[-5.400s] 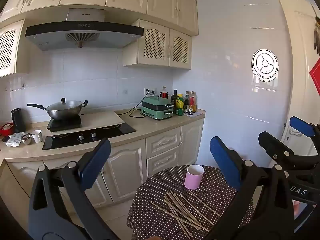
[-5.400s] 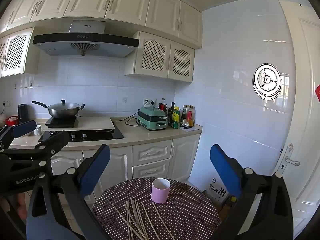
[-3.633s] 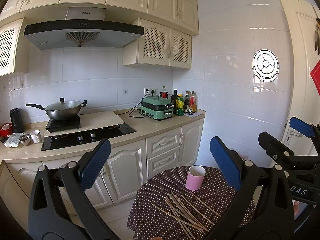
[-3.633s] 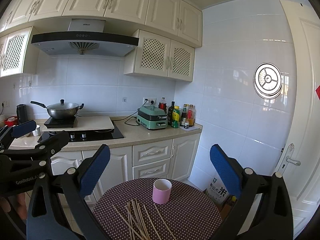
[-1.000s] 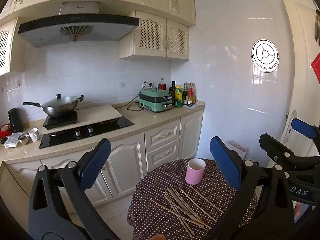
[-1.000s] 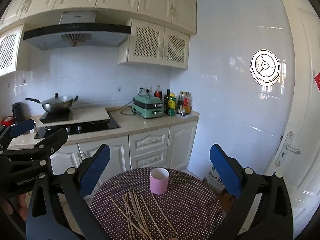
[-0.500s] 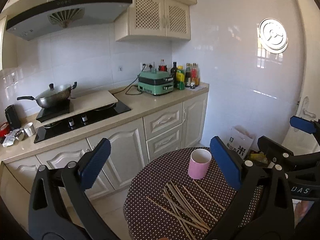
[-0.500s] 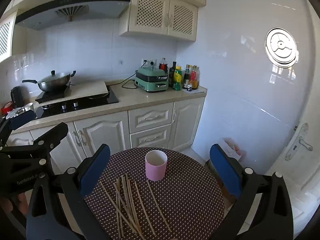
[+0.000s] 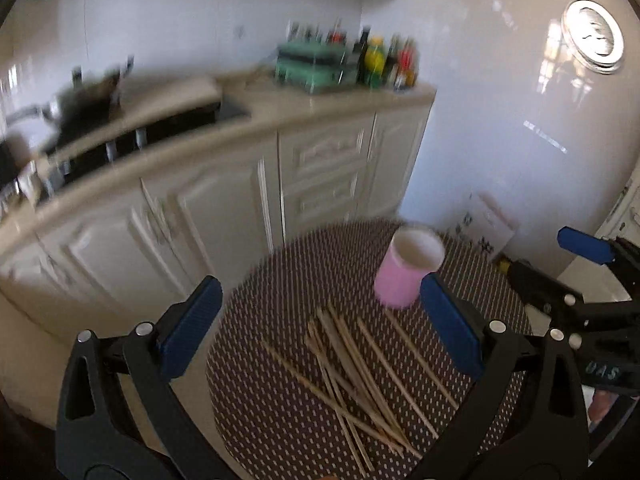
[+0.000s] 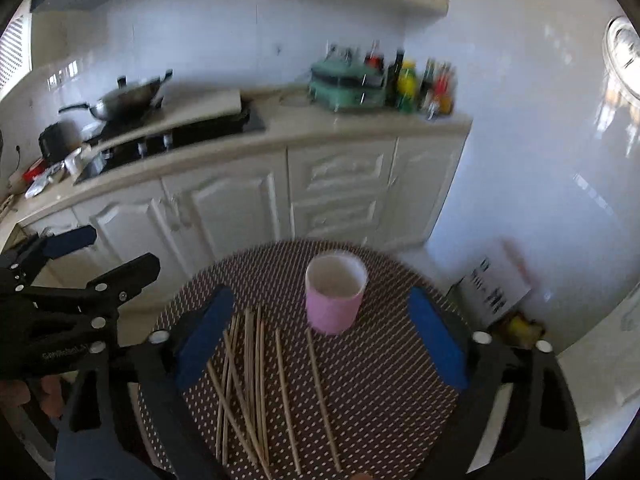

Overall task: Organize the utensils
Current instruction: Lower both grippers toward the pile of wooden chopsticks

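1. Chopsticks [image 10: 256, 380]: thin, pale wooden sticks, roughly ten, loosely crossed in the lower centre of the right wrist view.
2. One pink cylindrical cup [image 10: 335, 296], white inside, upright just beyond them.
3. Round tabletop [image 10: 384, 380] under a dark, white-dotted cloth.
4. Right gripper [image 10: 322, 338]: blue ribbed pads, jaws wide but just narrowing, nothing between them.
5. Left gripper [image 9: 320, 328]: jaws spread wide, empty, above the sticks.
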`<state>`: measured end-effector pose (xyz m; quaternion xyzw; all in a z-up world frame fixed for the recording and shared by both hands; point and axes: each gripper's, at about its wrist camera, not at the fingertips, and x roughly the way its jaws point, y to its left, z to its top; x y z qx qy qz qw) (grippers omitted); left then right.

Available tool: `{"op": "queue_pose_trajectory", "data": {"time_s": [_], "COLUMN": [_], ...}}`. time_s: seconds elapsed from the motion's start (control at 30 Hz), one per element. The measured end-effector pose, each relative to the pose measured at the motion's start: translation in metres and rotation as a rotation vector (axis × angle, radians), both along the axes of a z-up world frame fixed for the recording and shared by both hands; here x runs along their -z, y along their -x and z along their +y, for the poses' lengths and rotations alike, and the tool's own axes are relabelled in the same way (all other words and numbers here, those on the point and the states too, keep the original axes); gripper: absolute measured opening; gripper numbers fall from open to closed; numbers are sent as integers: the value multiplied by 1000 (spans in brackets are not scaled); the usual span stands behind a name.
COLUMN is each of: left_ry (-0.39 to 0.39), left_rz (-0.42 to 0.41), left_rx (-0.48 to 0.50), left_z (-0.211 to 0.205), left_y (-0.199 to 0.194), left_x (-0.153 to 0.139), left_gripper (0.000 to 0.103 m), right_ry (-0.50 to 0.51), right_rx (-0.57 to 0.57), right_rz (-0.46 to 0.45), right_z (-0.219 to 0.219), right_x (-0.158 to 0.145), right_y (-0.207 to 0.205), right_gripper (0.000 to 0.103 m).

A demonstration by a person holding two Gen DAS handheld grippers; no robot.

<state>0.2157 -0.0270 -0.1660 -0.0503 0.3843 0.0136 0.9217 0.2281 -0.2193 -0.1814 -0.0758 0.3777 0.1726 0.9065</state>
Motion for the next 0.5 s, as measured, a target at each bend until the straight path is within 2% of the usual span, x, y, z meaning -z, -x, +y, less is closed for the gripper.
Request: {"op": "queue_pose_trajectory", "data": {"time_s": [0.13, 0.2, 0.3, 0.4, 0.5], "left_ry": [150, 202, 208, 210, 224], "left_rz": [204, 271, 345, 413, 466], "left_rx": [-54, -100, -148, -172, -201], "left_z": [27, 39, 48, 50, 55], "left_y": [-14, -16, -15, -15, -17], "left_x": [57, 85, 120, 144, 166], "left_gripper": [97, 97, 96, 91, 89], "right_ry": [8, 9, 2, 23, 43], "right_rx": [-24, -34, -55, -75, -93], "right_rz": [130, 210, 312, 369, 406], "right_z": [3, 4, 8, 12, 15], "right_x": [39, 62, 91, 112, 125], "right_y": [-15, -23, -33, -41, -48], "right_gripper": [65, 59, 52, 45, 43]}}
